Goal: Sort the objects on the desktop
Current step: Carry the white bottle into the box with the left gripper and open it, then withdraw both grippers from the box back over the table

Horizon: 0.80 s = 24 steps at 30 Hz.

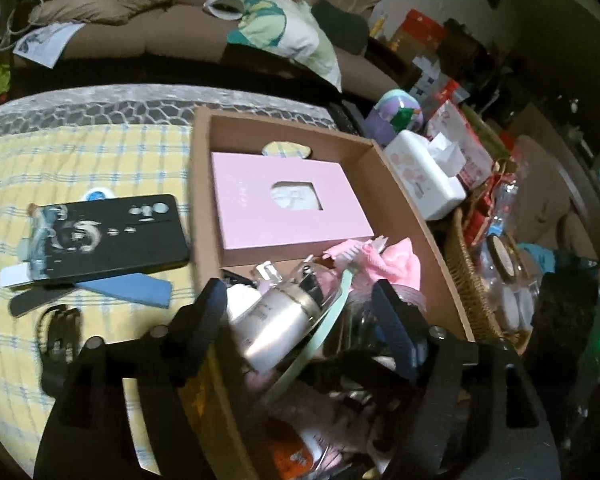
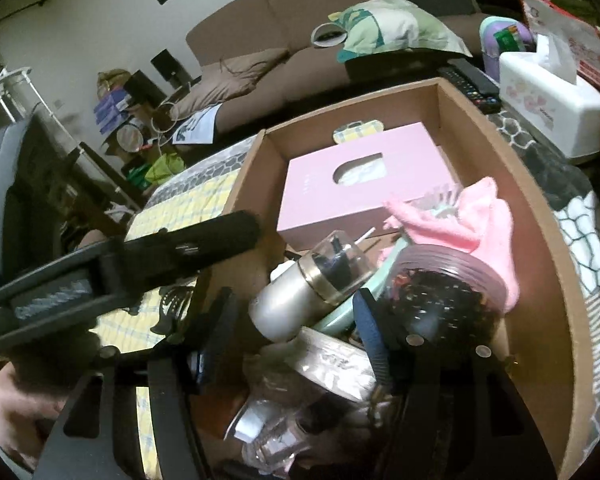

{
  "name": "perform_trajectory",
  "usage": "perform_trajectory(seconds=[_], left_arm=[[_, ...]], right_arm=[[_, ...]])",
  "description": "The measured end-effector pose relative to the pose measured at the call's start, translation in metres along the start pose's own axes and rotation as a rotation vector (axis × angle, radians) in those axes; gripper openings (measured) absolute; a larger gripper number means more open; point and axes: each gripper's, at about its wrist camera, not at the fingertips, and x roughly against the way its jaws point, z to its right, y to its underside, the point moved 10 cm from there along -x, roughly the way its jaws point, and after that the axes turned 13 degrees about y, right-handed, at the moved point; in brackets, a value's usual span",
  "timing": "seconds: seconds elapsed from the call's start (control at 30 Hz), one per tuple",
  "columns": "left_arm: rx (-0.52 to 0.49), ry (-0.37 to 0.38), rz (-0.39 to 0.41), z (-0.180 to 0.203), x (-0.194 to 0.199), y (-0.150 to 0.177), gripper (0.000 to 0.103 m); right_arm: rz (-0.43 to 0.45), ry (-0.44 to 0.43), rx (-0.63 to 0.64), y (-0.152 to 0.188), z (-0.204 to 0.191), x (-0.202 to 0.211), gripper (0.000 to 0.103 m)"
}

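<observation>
A cardboard box [image 1: 416,216] holds a pink box [image 1: 284,200], a pink cloth [image 1: 392,264], a silver bottle with a clear cap [image 1: 276,328], a mint green strip [image 1: 320,336] and a jar. My left gripper [image 1: 300,300] hangs open over the box's near end, its fingers either side of the silver bottle, not gripping it. My right gripper [image 2: 296,316] is open over the same box [image 2: 552,240], around the silver bottle [image 2: 296,300]. The left gripper [image 2: 204,240] shows at the left of the right wrist view.
On the yellow checked cloth [image 1: 100,148] left of the box lie a black case [image 1: 108,236], a blue nail file [image 1: 136,286], a black file and black clip. A white tissue box [image 1: 424,176], wicker basket [image 1: 468,288] and remote [image 2: 472,80] stand right.
</observation>
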Motion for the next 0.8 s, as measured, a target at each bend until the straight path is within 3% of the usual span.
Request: perform_trajectory(seconds=[0.17,0.4,0.5,0.8], left_arm=[[-0.046,-0.032,0.014,-0.002,0.032,0.008,0.087],[-0.073,-0.092,0.032,-0.015,0.078,0.030,0.100],[-0.077,-0.108,0.043,-0.021,0.098,0.036,0.102],[-0.056,-0.148,0.035,-0.054,0.145,0.067,0.103]], right_arm=[[0.019,0.003,-0.006,-0.002,0.001,0.015,0.076],[0.026,0.127,0.082,0.004,-0.009,0.031,0.090],[0.034,0.170,0.116,0.006,-0.015,0.037,0.091],[0.031,0.188,0.210,0.023,-0.053,0.045,0.093]])
